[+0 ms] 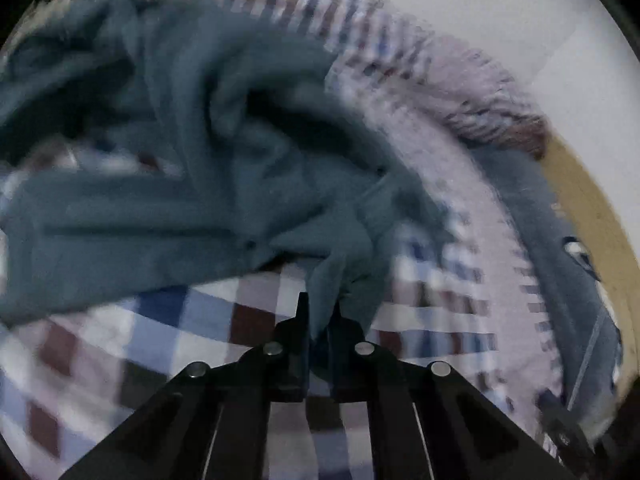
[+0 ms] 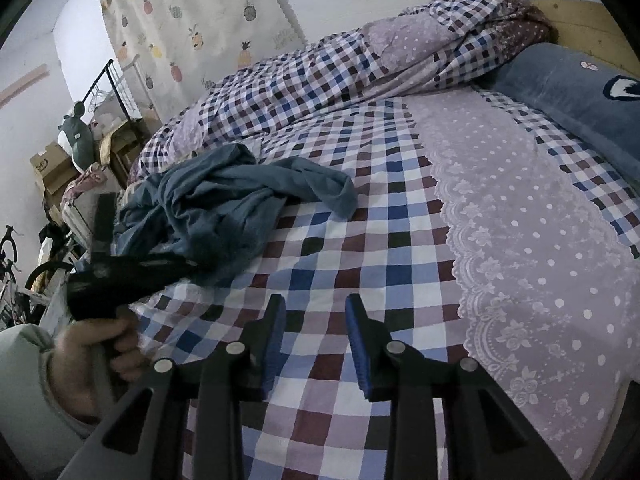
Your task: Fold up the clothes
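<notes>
- Pinching a fold of the blue garment (image 1: 192,152), the left gripper (image 1: 320,312) has its jaws clamped on the cloth.
- The right gripper (image 2: 316,320) hangs over the bedsheet (image 2: 360,260), jaws apart, nothing between its blue pads (image 2: 276,336).
- The garment lies crumpled on the checked sheet, near the bed's left side in the right wrist view, beside the rolled quilt (image 2: 340,64).
- A hand (image 2: 100,344) grips the left tool's handle.
- A blue pillow (image 2: 580,92) rests by the wooden headboard (image 2: 580,16).
</notes>
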`<state>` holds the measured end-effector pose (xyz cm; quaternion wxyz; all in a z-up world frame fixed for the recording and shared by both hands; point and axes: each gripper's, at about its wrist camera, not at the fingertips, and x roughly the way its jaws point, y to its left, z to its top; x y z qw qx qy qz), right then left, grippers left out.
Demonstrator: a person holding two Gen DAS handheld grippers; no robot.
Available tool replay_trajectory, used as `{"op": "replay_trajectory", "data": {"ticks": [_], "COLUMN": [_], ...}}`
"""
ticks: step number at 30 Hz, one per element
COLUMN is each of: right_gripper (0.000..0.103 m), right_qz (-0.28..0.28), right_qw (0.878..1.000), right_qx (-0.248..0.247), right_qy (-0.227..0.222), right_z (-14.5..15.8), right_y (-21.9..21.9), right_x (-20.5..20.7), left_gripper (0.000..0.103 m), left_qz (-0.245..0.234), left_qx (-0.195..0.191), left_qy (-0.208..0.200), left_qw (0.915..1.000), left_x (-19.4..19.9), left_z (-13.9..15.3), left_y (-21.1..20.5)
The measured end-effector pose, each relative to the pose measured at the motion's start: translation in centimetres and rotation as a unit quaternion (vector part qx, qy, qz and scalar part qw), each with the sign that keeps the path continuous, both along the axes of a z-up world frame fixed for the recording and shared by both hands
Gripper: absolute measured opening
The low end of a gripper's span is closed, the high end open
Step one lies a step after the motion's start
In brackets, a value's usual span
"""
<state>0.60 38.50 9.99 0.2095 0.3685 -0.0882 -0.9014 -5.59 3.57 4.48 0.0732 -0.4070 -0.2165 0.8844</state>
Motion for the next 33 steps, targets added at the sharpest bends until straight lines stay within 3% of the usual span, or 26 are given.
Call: {"op": "replay_trajectory", "data": {"ticks": [3, 6, 9, 11, 15, 17, 19, 22, 27, 31, 33], "right_gripper": [0.033, 0.033, 0.033, 0.034, 0.035, 0.039, 0.042, 0.048, 0.053, 0.055, 0.053], "right_qz": [0.004, 0.012, 0.02, 0.025, 0.041, 0.057, 0.076, 0.104, 0.113, 0.117, 0.131], "right_qw": [1.0, 1.0, 1.0, 1.0, 0.999, 0.998, 0.996, 0.993, 0.992, 0.989, 0.988], "right_qx": [-0.001, 0.002, 0.006, 0.003, 0.009, 0.023, 0.044, 0.054, 0.03, 0.008, 0.027], "right_qy": [0.002, 0.006, 0.008, 0.007, 0.005, 0.003, -0.002, -0.019, -0.046, -0.084, -0.081], "right_z": [0.0, 0.1, 0.1, -0.1, -0.7, -1.2, -2.0, -3.1, -4.4, -5.9, -6.4], "right_y": [-0.3, -0.8, -1.8, -2.4, -4.7, -6.2, -7.7, -9.5, -11.6, -13.5, -15.4], "right_x": [0.1, 0.2, 0.4, 0.7, 1.2, 1.4, 1.4, 0.6, -2.5, -5.4, -5.5], "left_gripper": [0.004, 0.003, 0.003, 0.003, 0.003, 0.003, 0.003, 0.003, 0.003, 0.003, 0.003], "left_qz": [-0.009, 0.013, 0.041, 0.077, 0.19, 0.233, 0.245, 0.249, 0.233, 0.233, 0.238], "left_qx": [0.032, 0.072, 0.076, 0.063, 0.06, 0.076, 0.097, 0.088, 0.054, 0.061, 0.068], "left_qy": [0.066, 0.127, 0.175, 0.191, 0.165, 0.114, 0.068, 0.057, 0.08, 0.079, 0.079], "left_qw": [0.9973, 0.9892, 0.9808, 0.9764, 0.9659, 0.9628, 0.9623, 0.9629, 0.9678, 0.9674, 0.9656], "left_x": [4.8, 10.8, 16.2, 18.9, 21.3, 21.7, 21.2, 20.3, 19.7, 19.0, 19.0], "left_z": [4.5, 9.1, 11.6, 11.6, 6.8, 2.9, 1.1, 0.6, 1.8, 2.3, 2.3], "left_y": [-3.5, -9.1, -13.8, -16.9, -23.9, -26.5, -27.7, -28.3, -27.7, -28.8, -29.4]}}
